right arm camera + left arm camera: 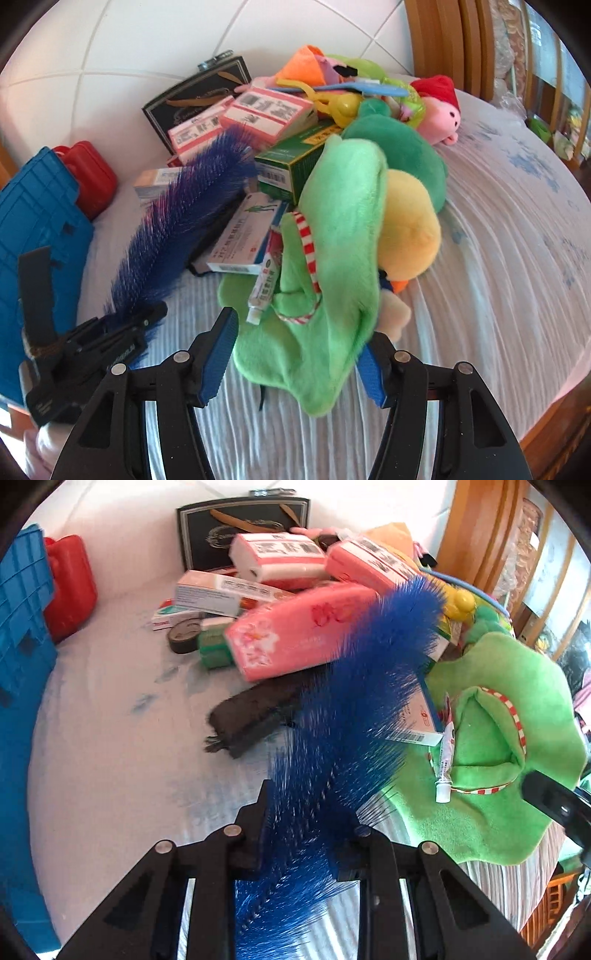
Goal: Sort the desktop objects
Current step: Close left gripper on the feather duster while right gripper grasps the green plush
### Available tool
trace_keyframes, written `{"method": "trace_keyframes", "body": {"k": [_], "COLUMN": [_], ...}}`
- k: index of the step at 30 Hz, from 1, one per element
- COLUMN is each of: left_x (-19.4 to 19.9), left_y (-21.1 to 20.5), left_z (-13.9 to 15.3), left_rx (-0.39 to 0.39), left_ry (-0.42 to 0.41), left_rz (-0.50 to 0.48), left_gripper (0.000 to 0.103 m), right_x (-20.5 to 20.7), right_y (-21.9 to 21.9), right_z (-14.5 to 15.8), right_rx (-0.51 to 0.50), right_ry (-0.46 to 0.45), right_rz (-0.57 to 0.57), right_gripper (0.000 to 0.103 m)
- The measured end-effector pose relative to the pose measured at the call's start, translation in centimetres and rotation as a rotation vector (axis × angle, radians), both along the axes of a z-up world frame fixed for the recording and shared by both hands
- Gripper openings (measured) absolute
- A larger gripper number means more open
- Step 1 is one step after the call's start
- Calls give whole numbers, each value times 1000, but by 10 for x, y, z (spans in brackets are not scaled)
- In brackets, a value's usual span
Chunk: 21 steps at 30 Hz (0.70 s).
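My left gripper (301,827) is shut on a long blue bristle brush (354,701), which sticks up and away over the pile; it also shows in the right wrist view (184,218). My right gripper (295,350) is open, its blue pads on either side of a light green plush toy (332,229) that lies on the cloth. A small ointment tube (264,291) rests on the plush. The left gripper (122,328) shows at the left of the right wrist view.
A pile of pink boxes (295,635), medicine boxes (243,236), a black brush (251,716), a tape roll (183,633) and plush toys (439,110) covers the white cloth (110,738). A blue crate (22,627) and a red container (70,583) stand at the left.
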<state>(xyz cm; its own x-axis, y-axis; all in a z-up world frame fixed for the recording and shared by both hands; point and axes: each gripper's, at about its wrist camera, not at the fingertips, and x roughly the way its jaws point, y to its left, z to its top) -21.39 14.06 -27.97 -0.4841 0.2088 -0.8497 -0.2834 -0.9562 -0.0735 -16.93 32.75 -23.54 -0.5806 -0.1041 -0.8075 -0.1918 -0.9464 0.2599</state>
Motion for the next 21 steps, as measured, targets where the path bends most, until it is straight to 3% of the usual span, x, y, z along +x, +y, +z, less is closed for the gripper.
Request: {"method": "trace_keyframes", "body": {"k": [1, 3, 6, 9, 13, 21], "left_x": [-2, -5, -3, 2, 4, 17], "left_y": [5, 13, 21, 24, 23, 25], "left_z": [-2, -6, -6, 1, 23, 90], "left_rx": [-1, -3, -5, -11, 35, 63], "left_ry": [-4, -1, 12, 22, 41, 155], "left_rz": [-6, -13, -27, -40, -28, -13], "left_gripper": [23, 23, 23, 21, 18, 13], "right_x": [-6, -14, -25, -26, -17, -9], "right_y": [-1, -4, -5, -5, -7, -15], "right_z": [-3, -7, -15, -16, 8, 88], "right_rx": [-6, 4, 13, 28, 37, 91], "right_ry": [4, 8, 5, 0, 69, 236], "right_rz": [1, 13, 41, 49, 71, 127], "right_gripper": [43, 33, 30, 13, 12, 11]}}
